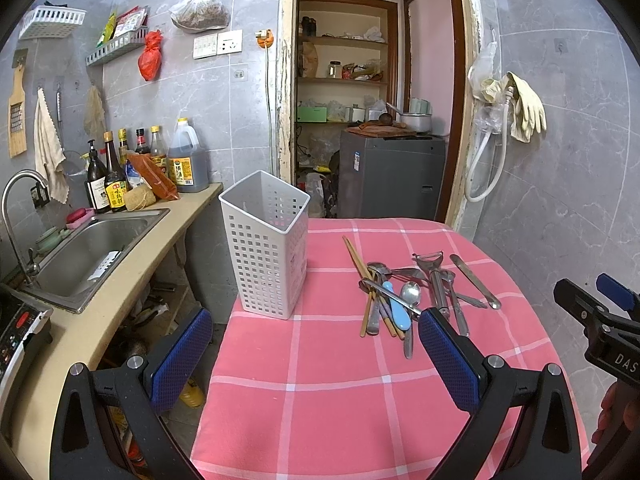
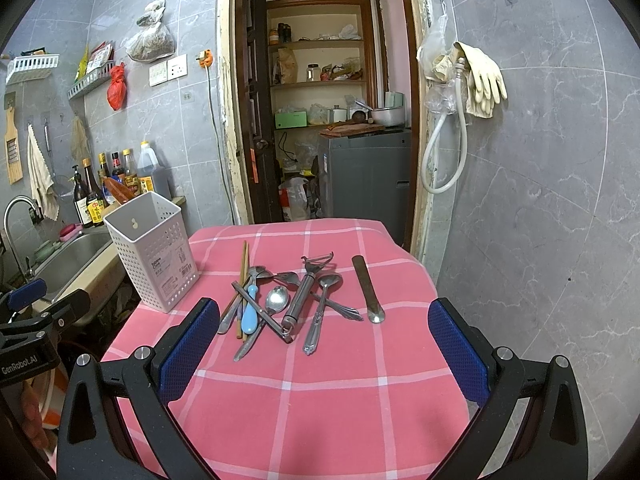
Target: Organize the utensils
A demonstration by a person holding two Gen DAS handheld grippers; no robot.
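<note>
A white perforated utensil holder (image 1: pixel 267 248) (image 2: pixel 154 250) stands empty at the table's far left edge. A pile of utensils (image 1: pixel 404 292) (image 2: pixel 280 300) lies on the pink checked tablecloth (image 1: pixel 320 392) (image 2: pixel 320 400): wooden chopsticks (image 2: pixel 243 276), a blue-handled spoon (image 2: pixel 251 308), steel spoons, a peeler (image 2: pixel 306 288) and a flat metal scoop (image 2: pixel 368 290) off to the right. My left gripper (image 1: pixel 316 336) hovers open near the table's front left, its right pad close to the pile. My right gripper (image 2: pixel 324 328) is open too, in front of the pile, holding nothing.
A steel sink (image 1: pixel 92 252) and beige counter with sauce bottles (image 1: pixel 116 176) run along the left, beside the table. Behind the table an open doorway shows a grey appliance (image 1: pixel 392 176) and shelves. A grey tiled wall (image 2: pixel 540 200) with hanging gloves and a hose stands to the right.
</note>
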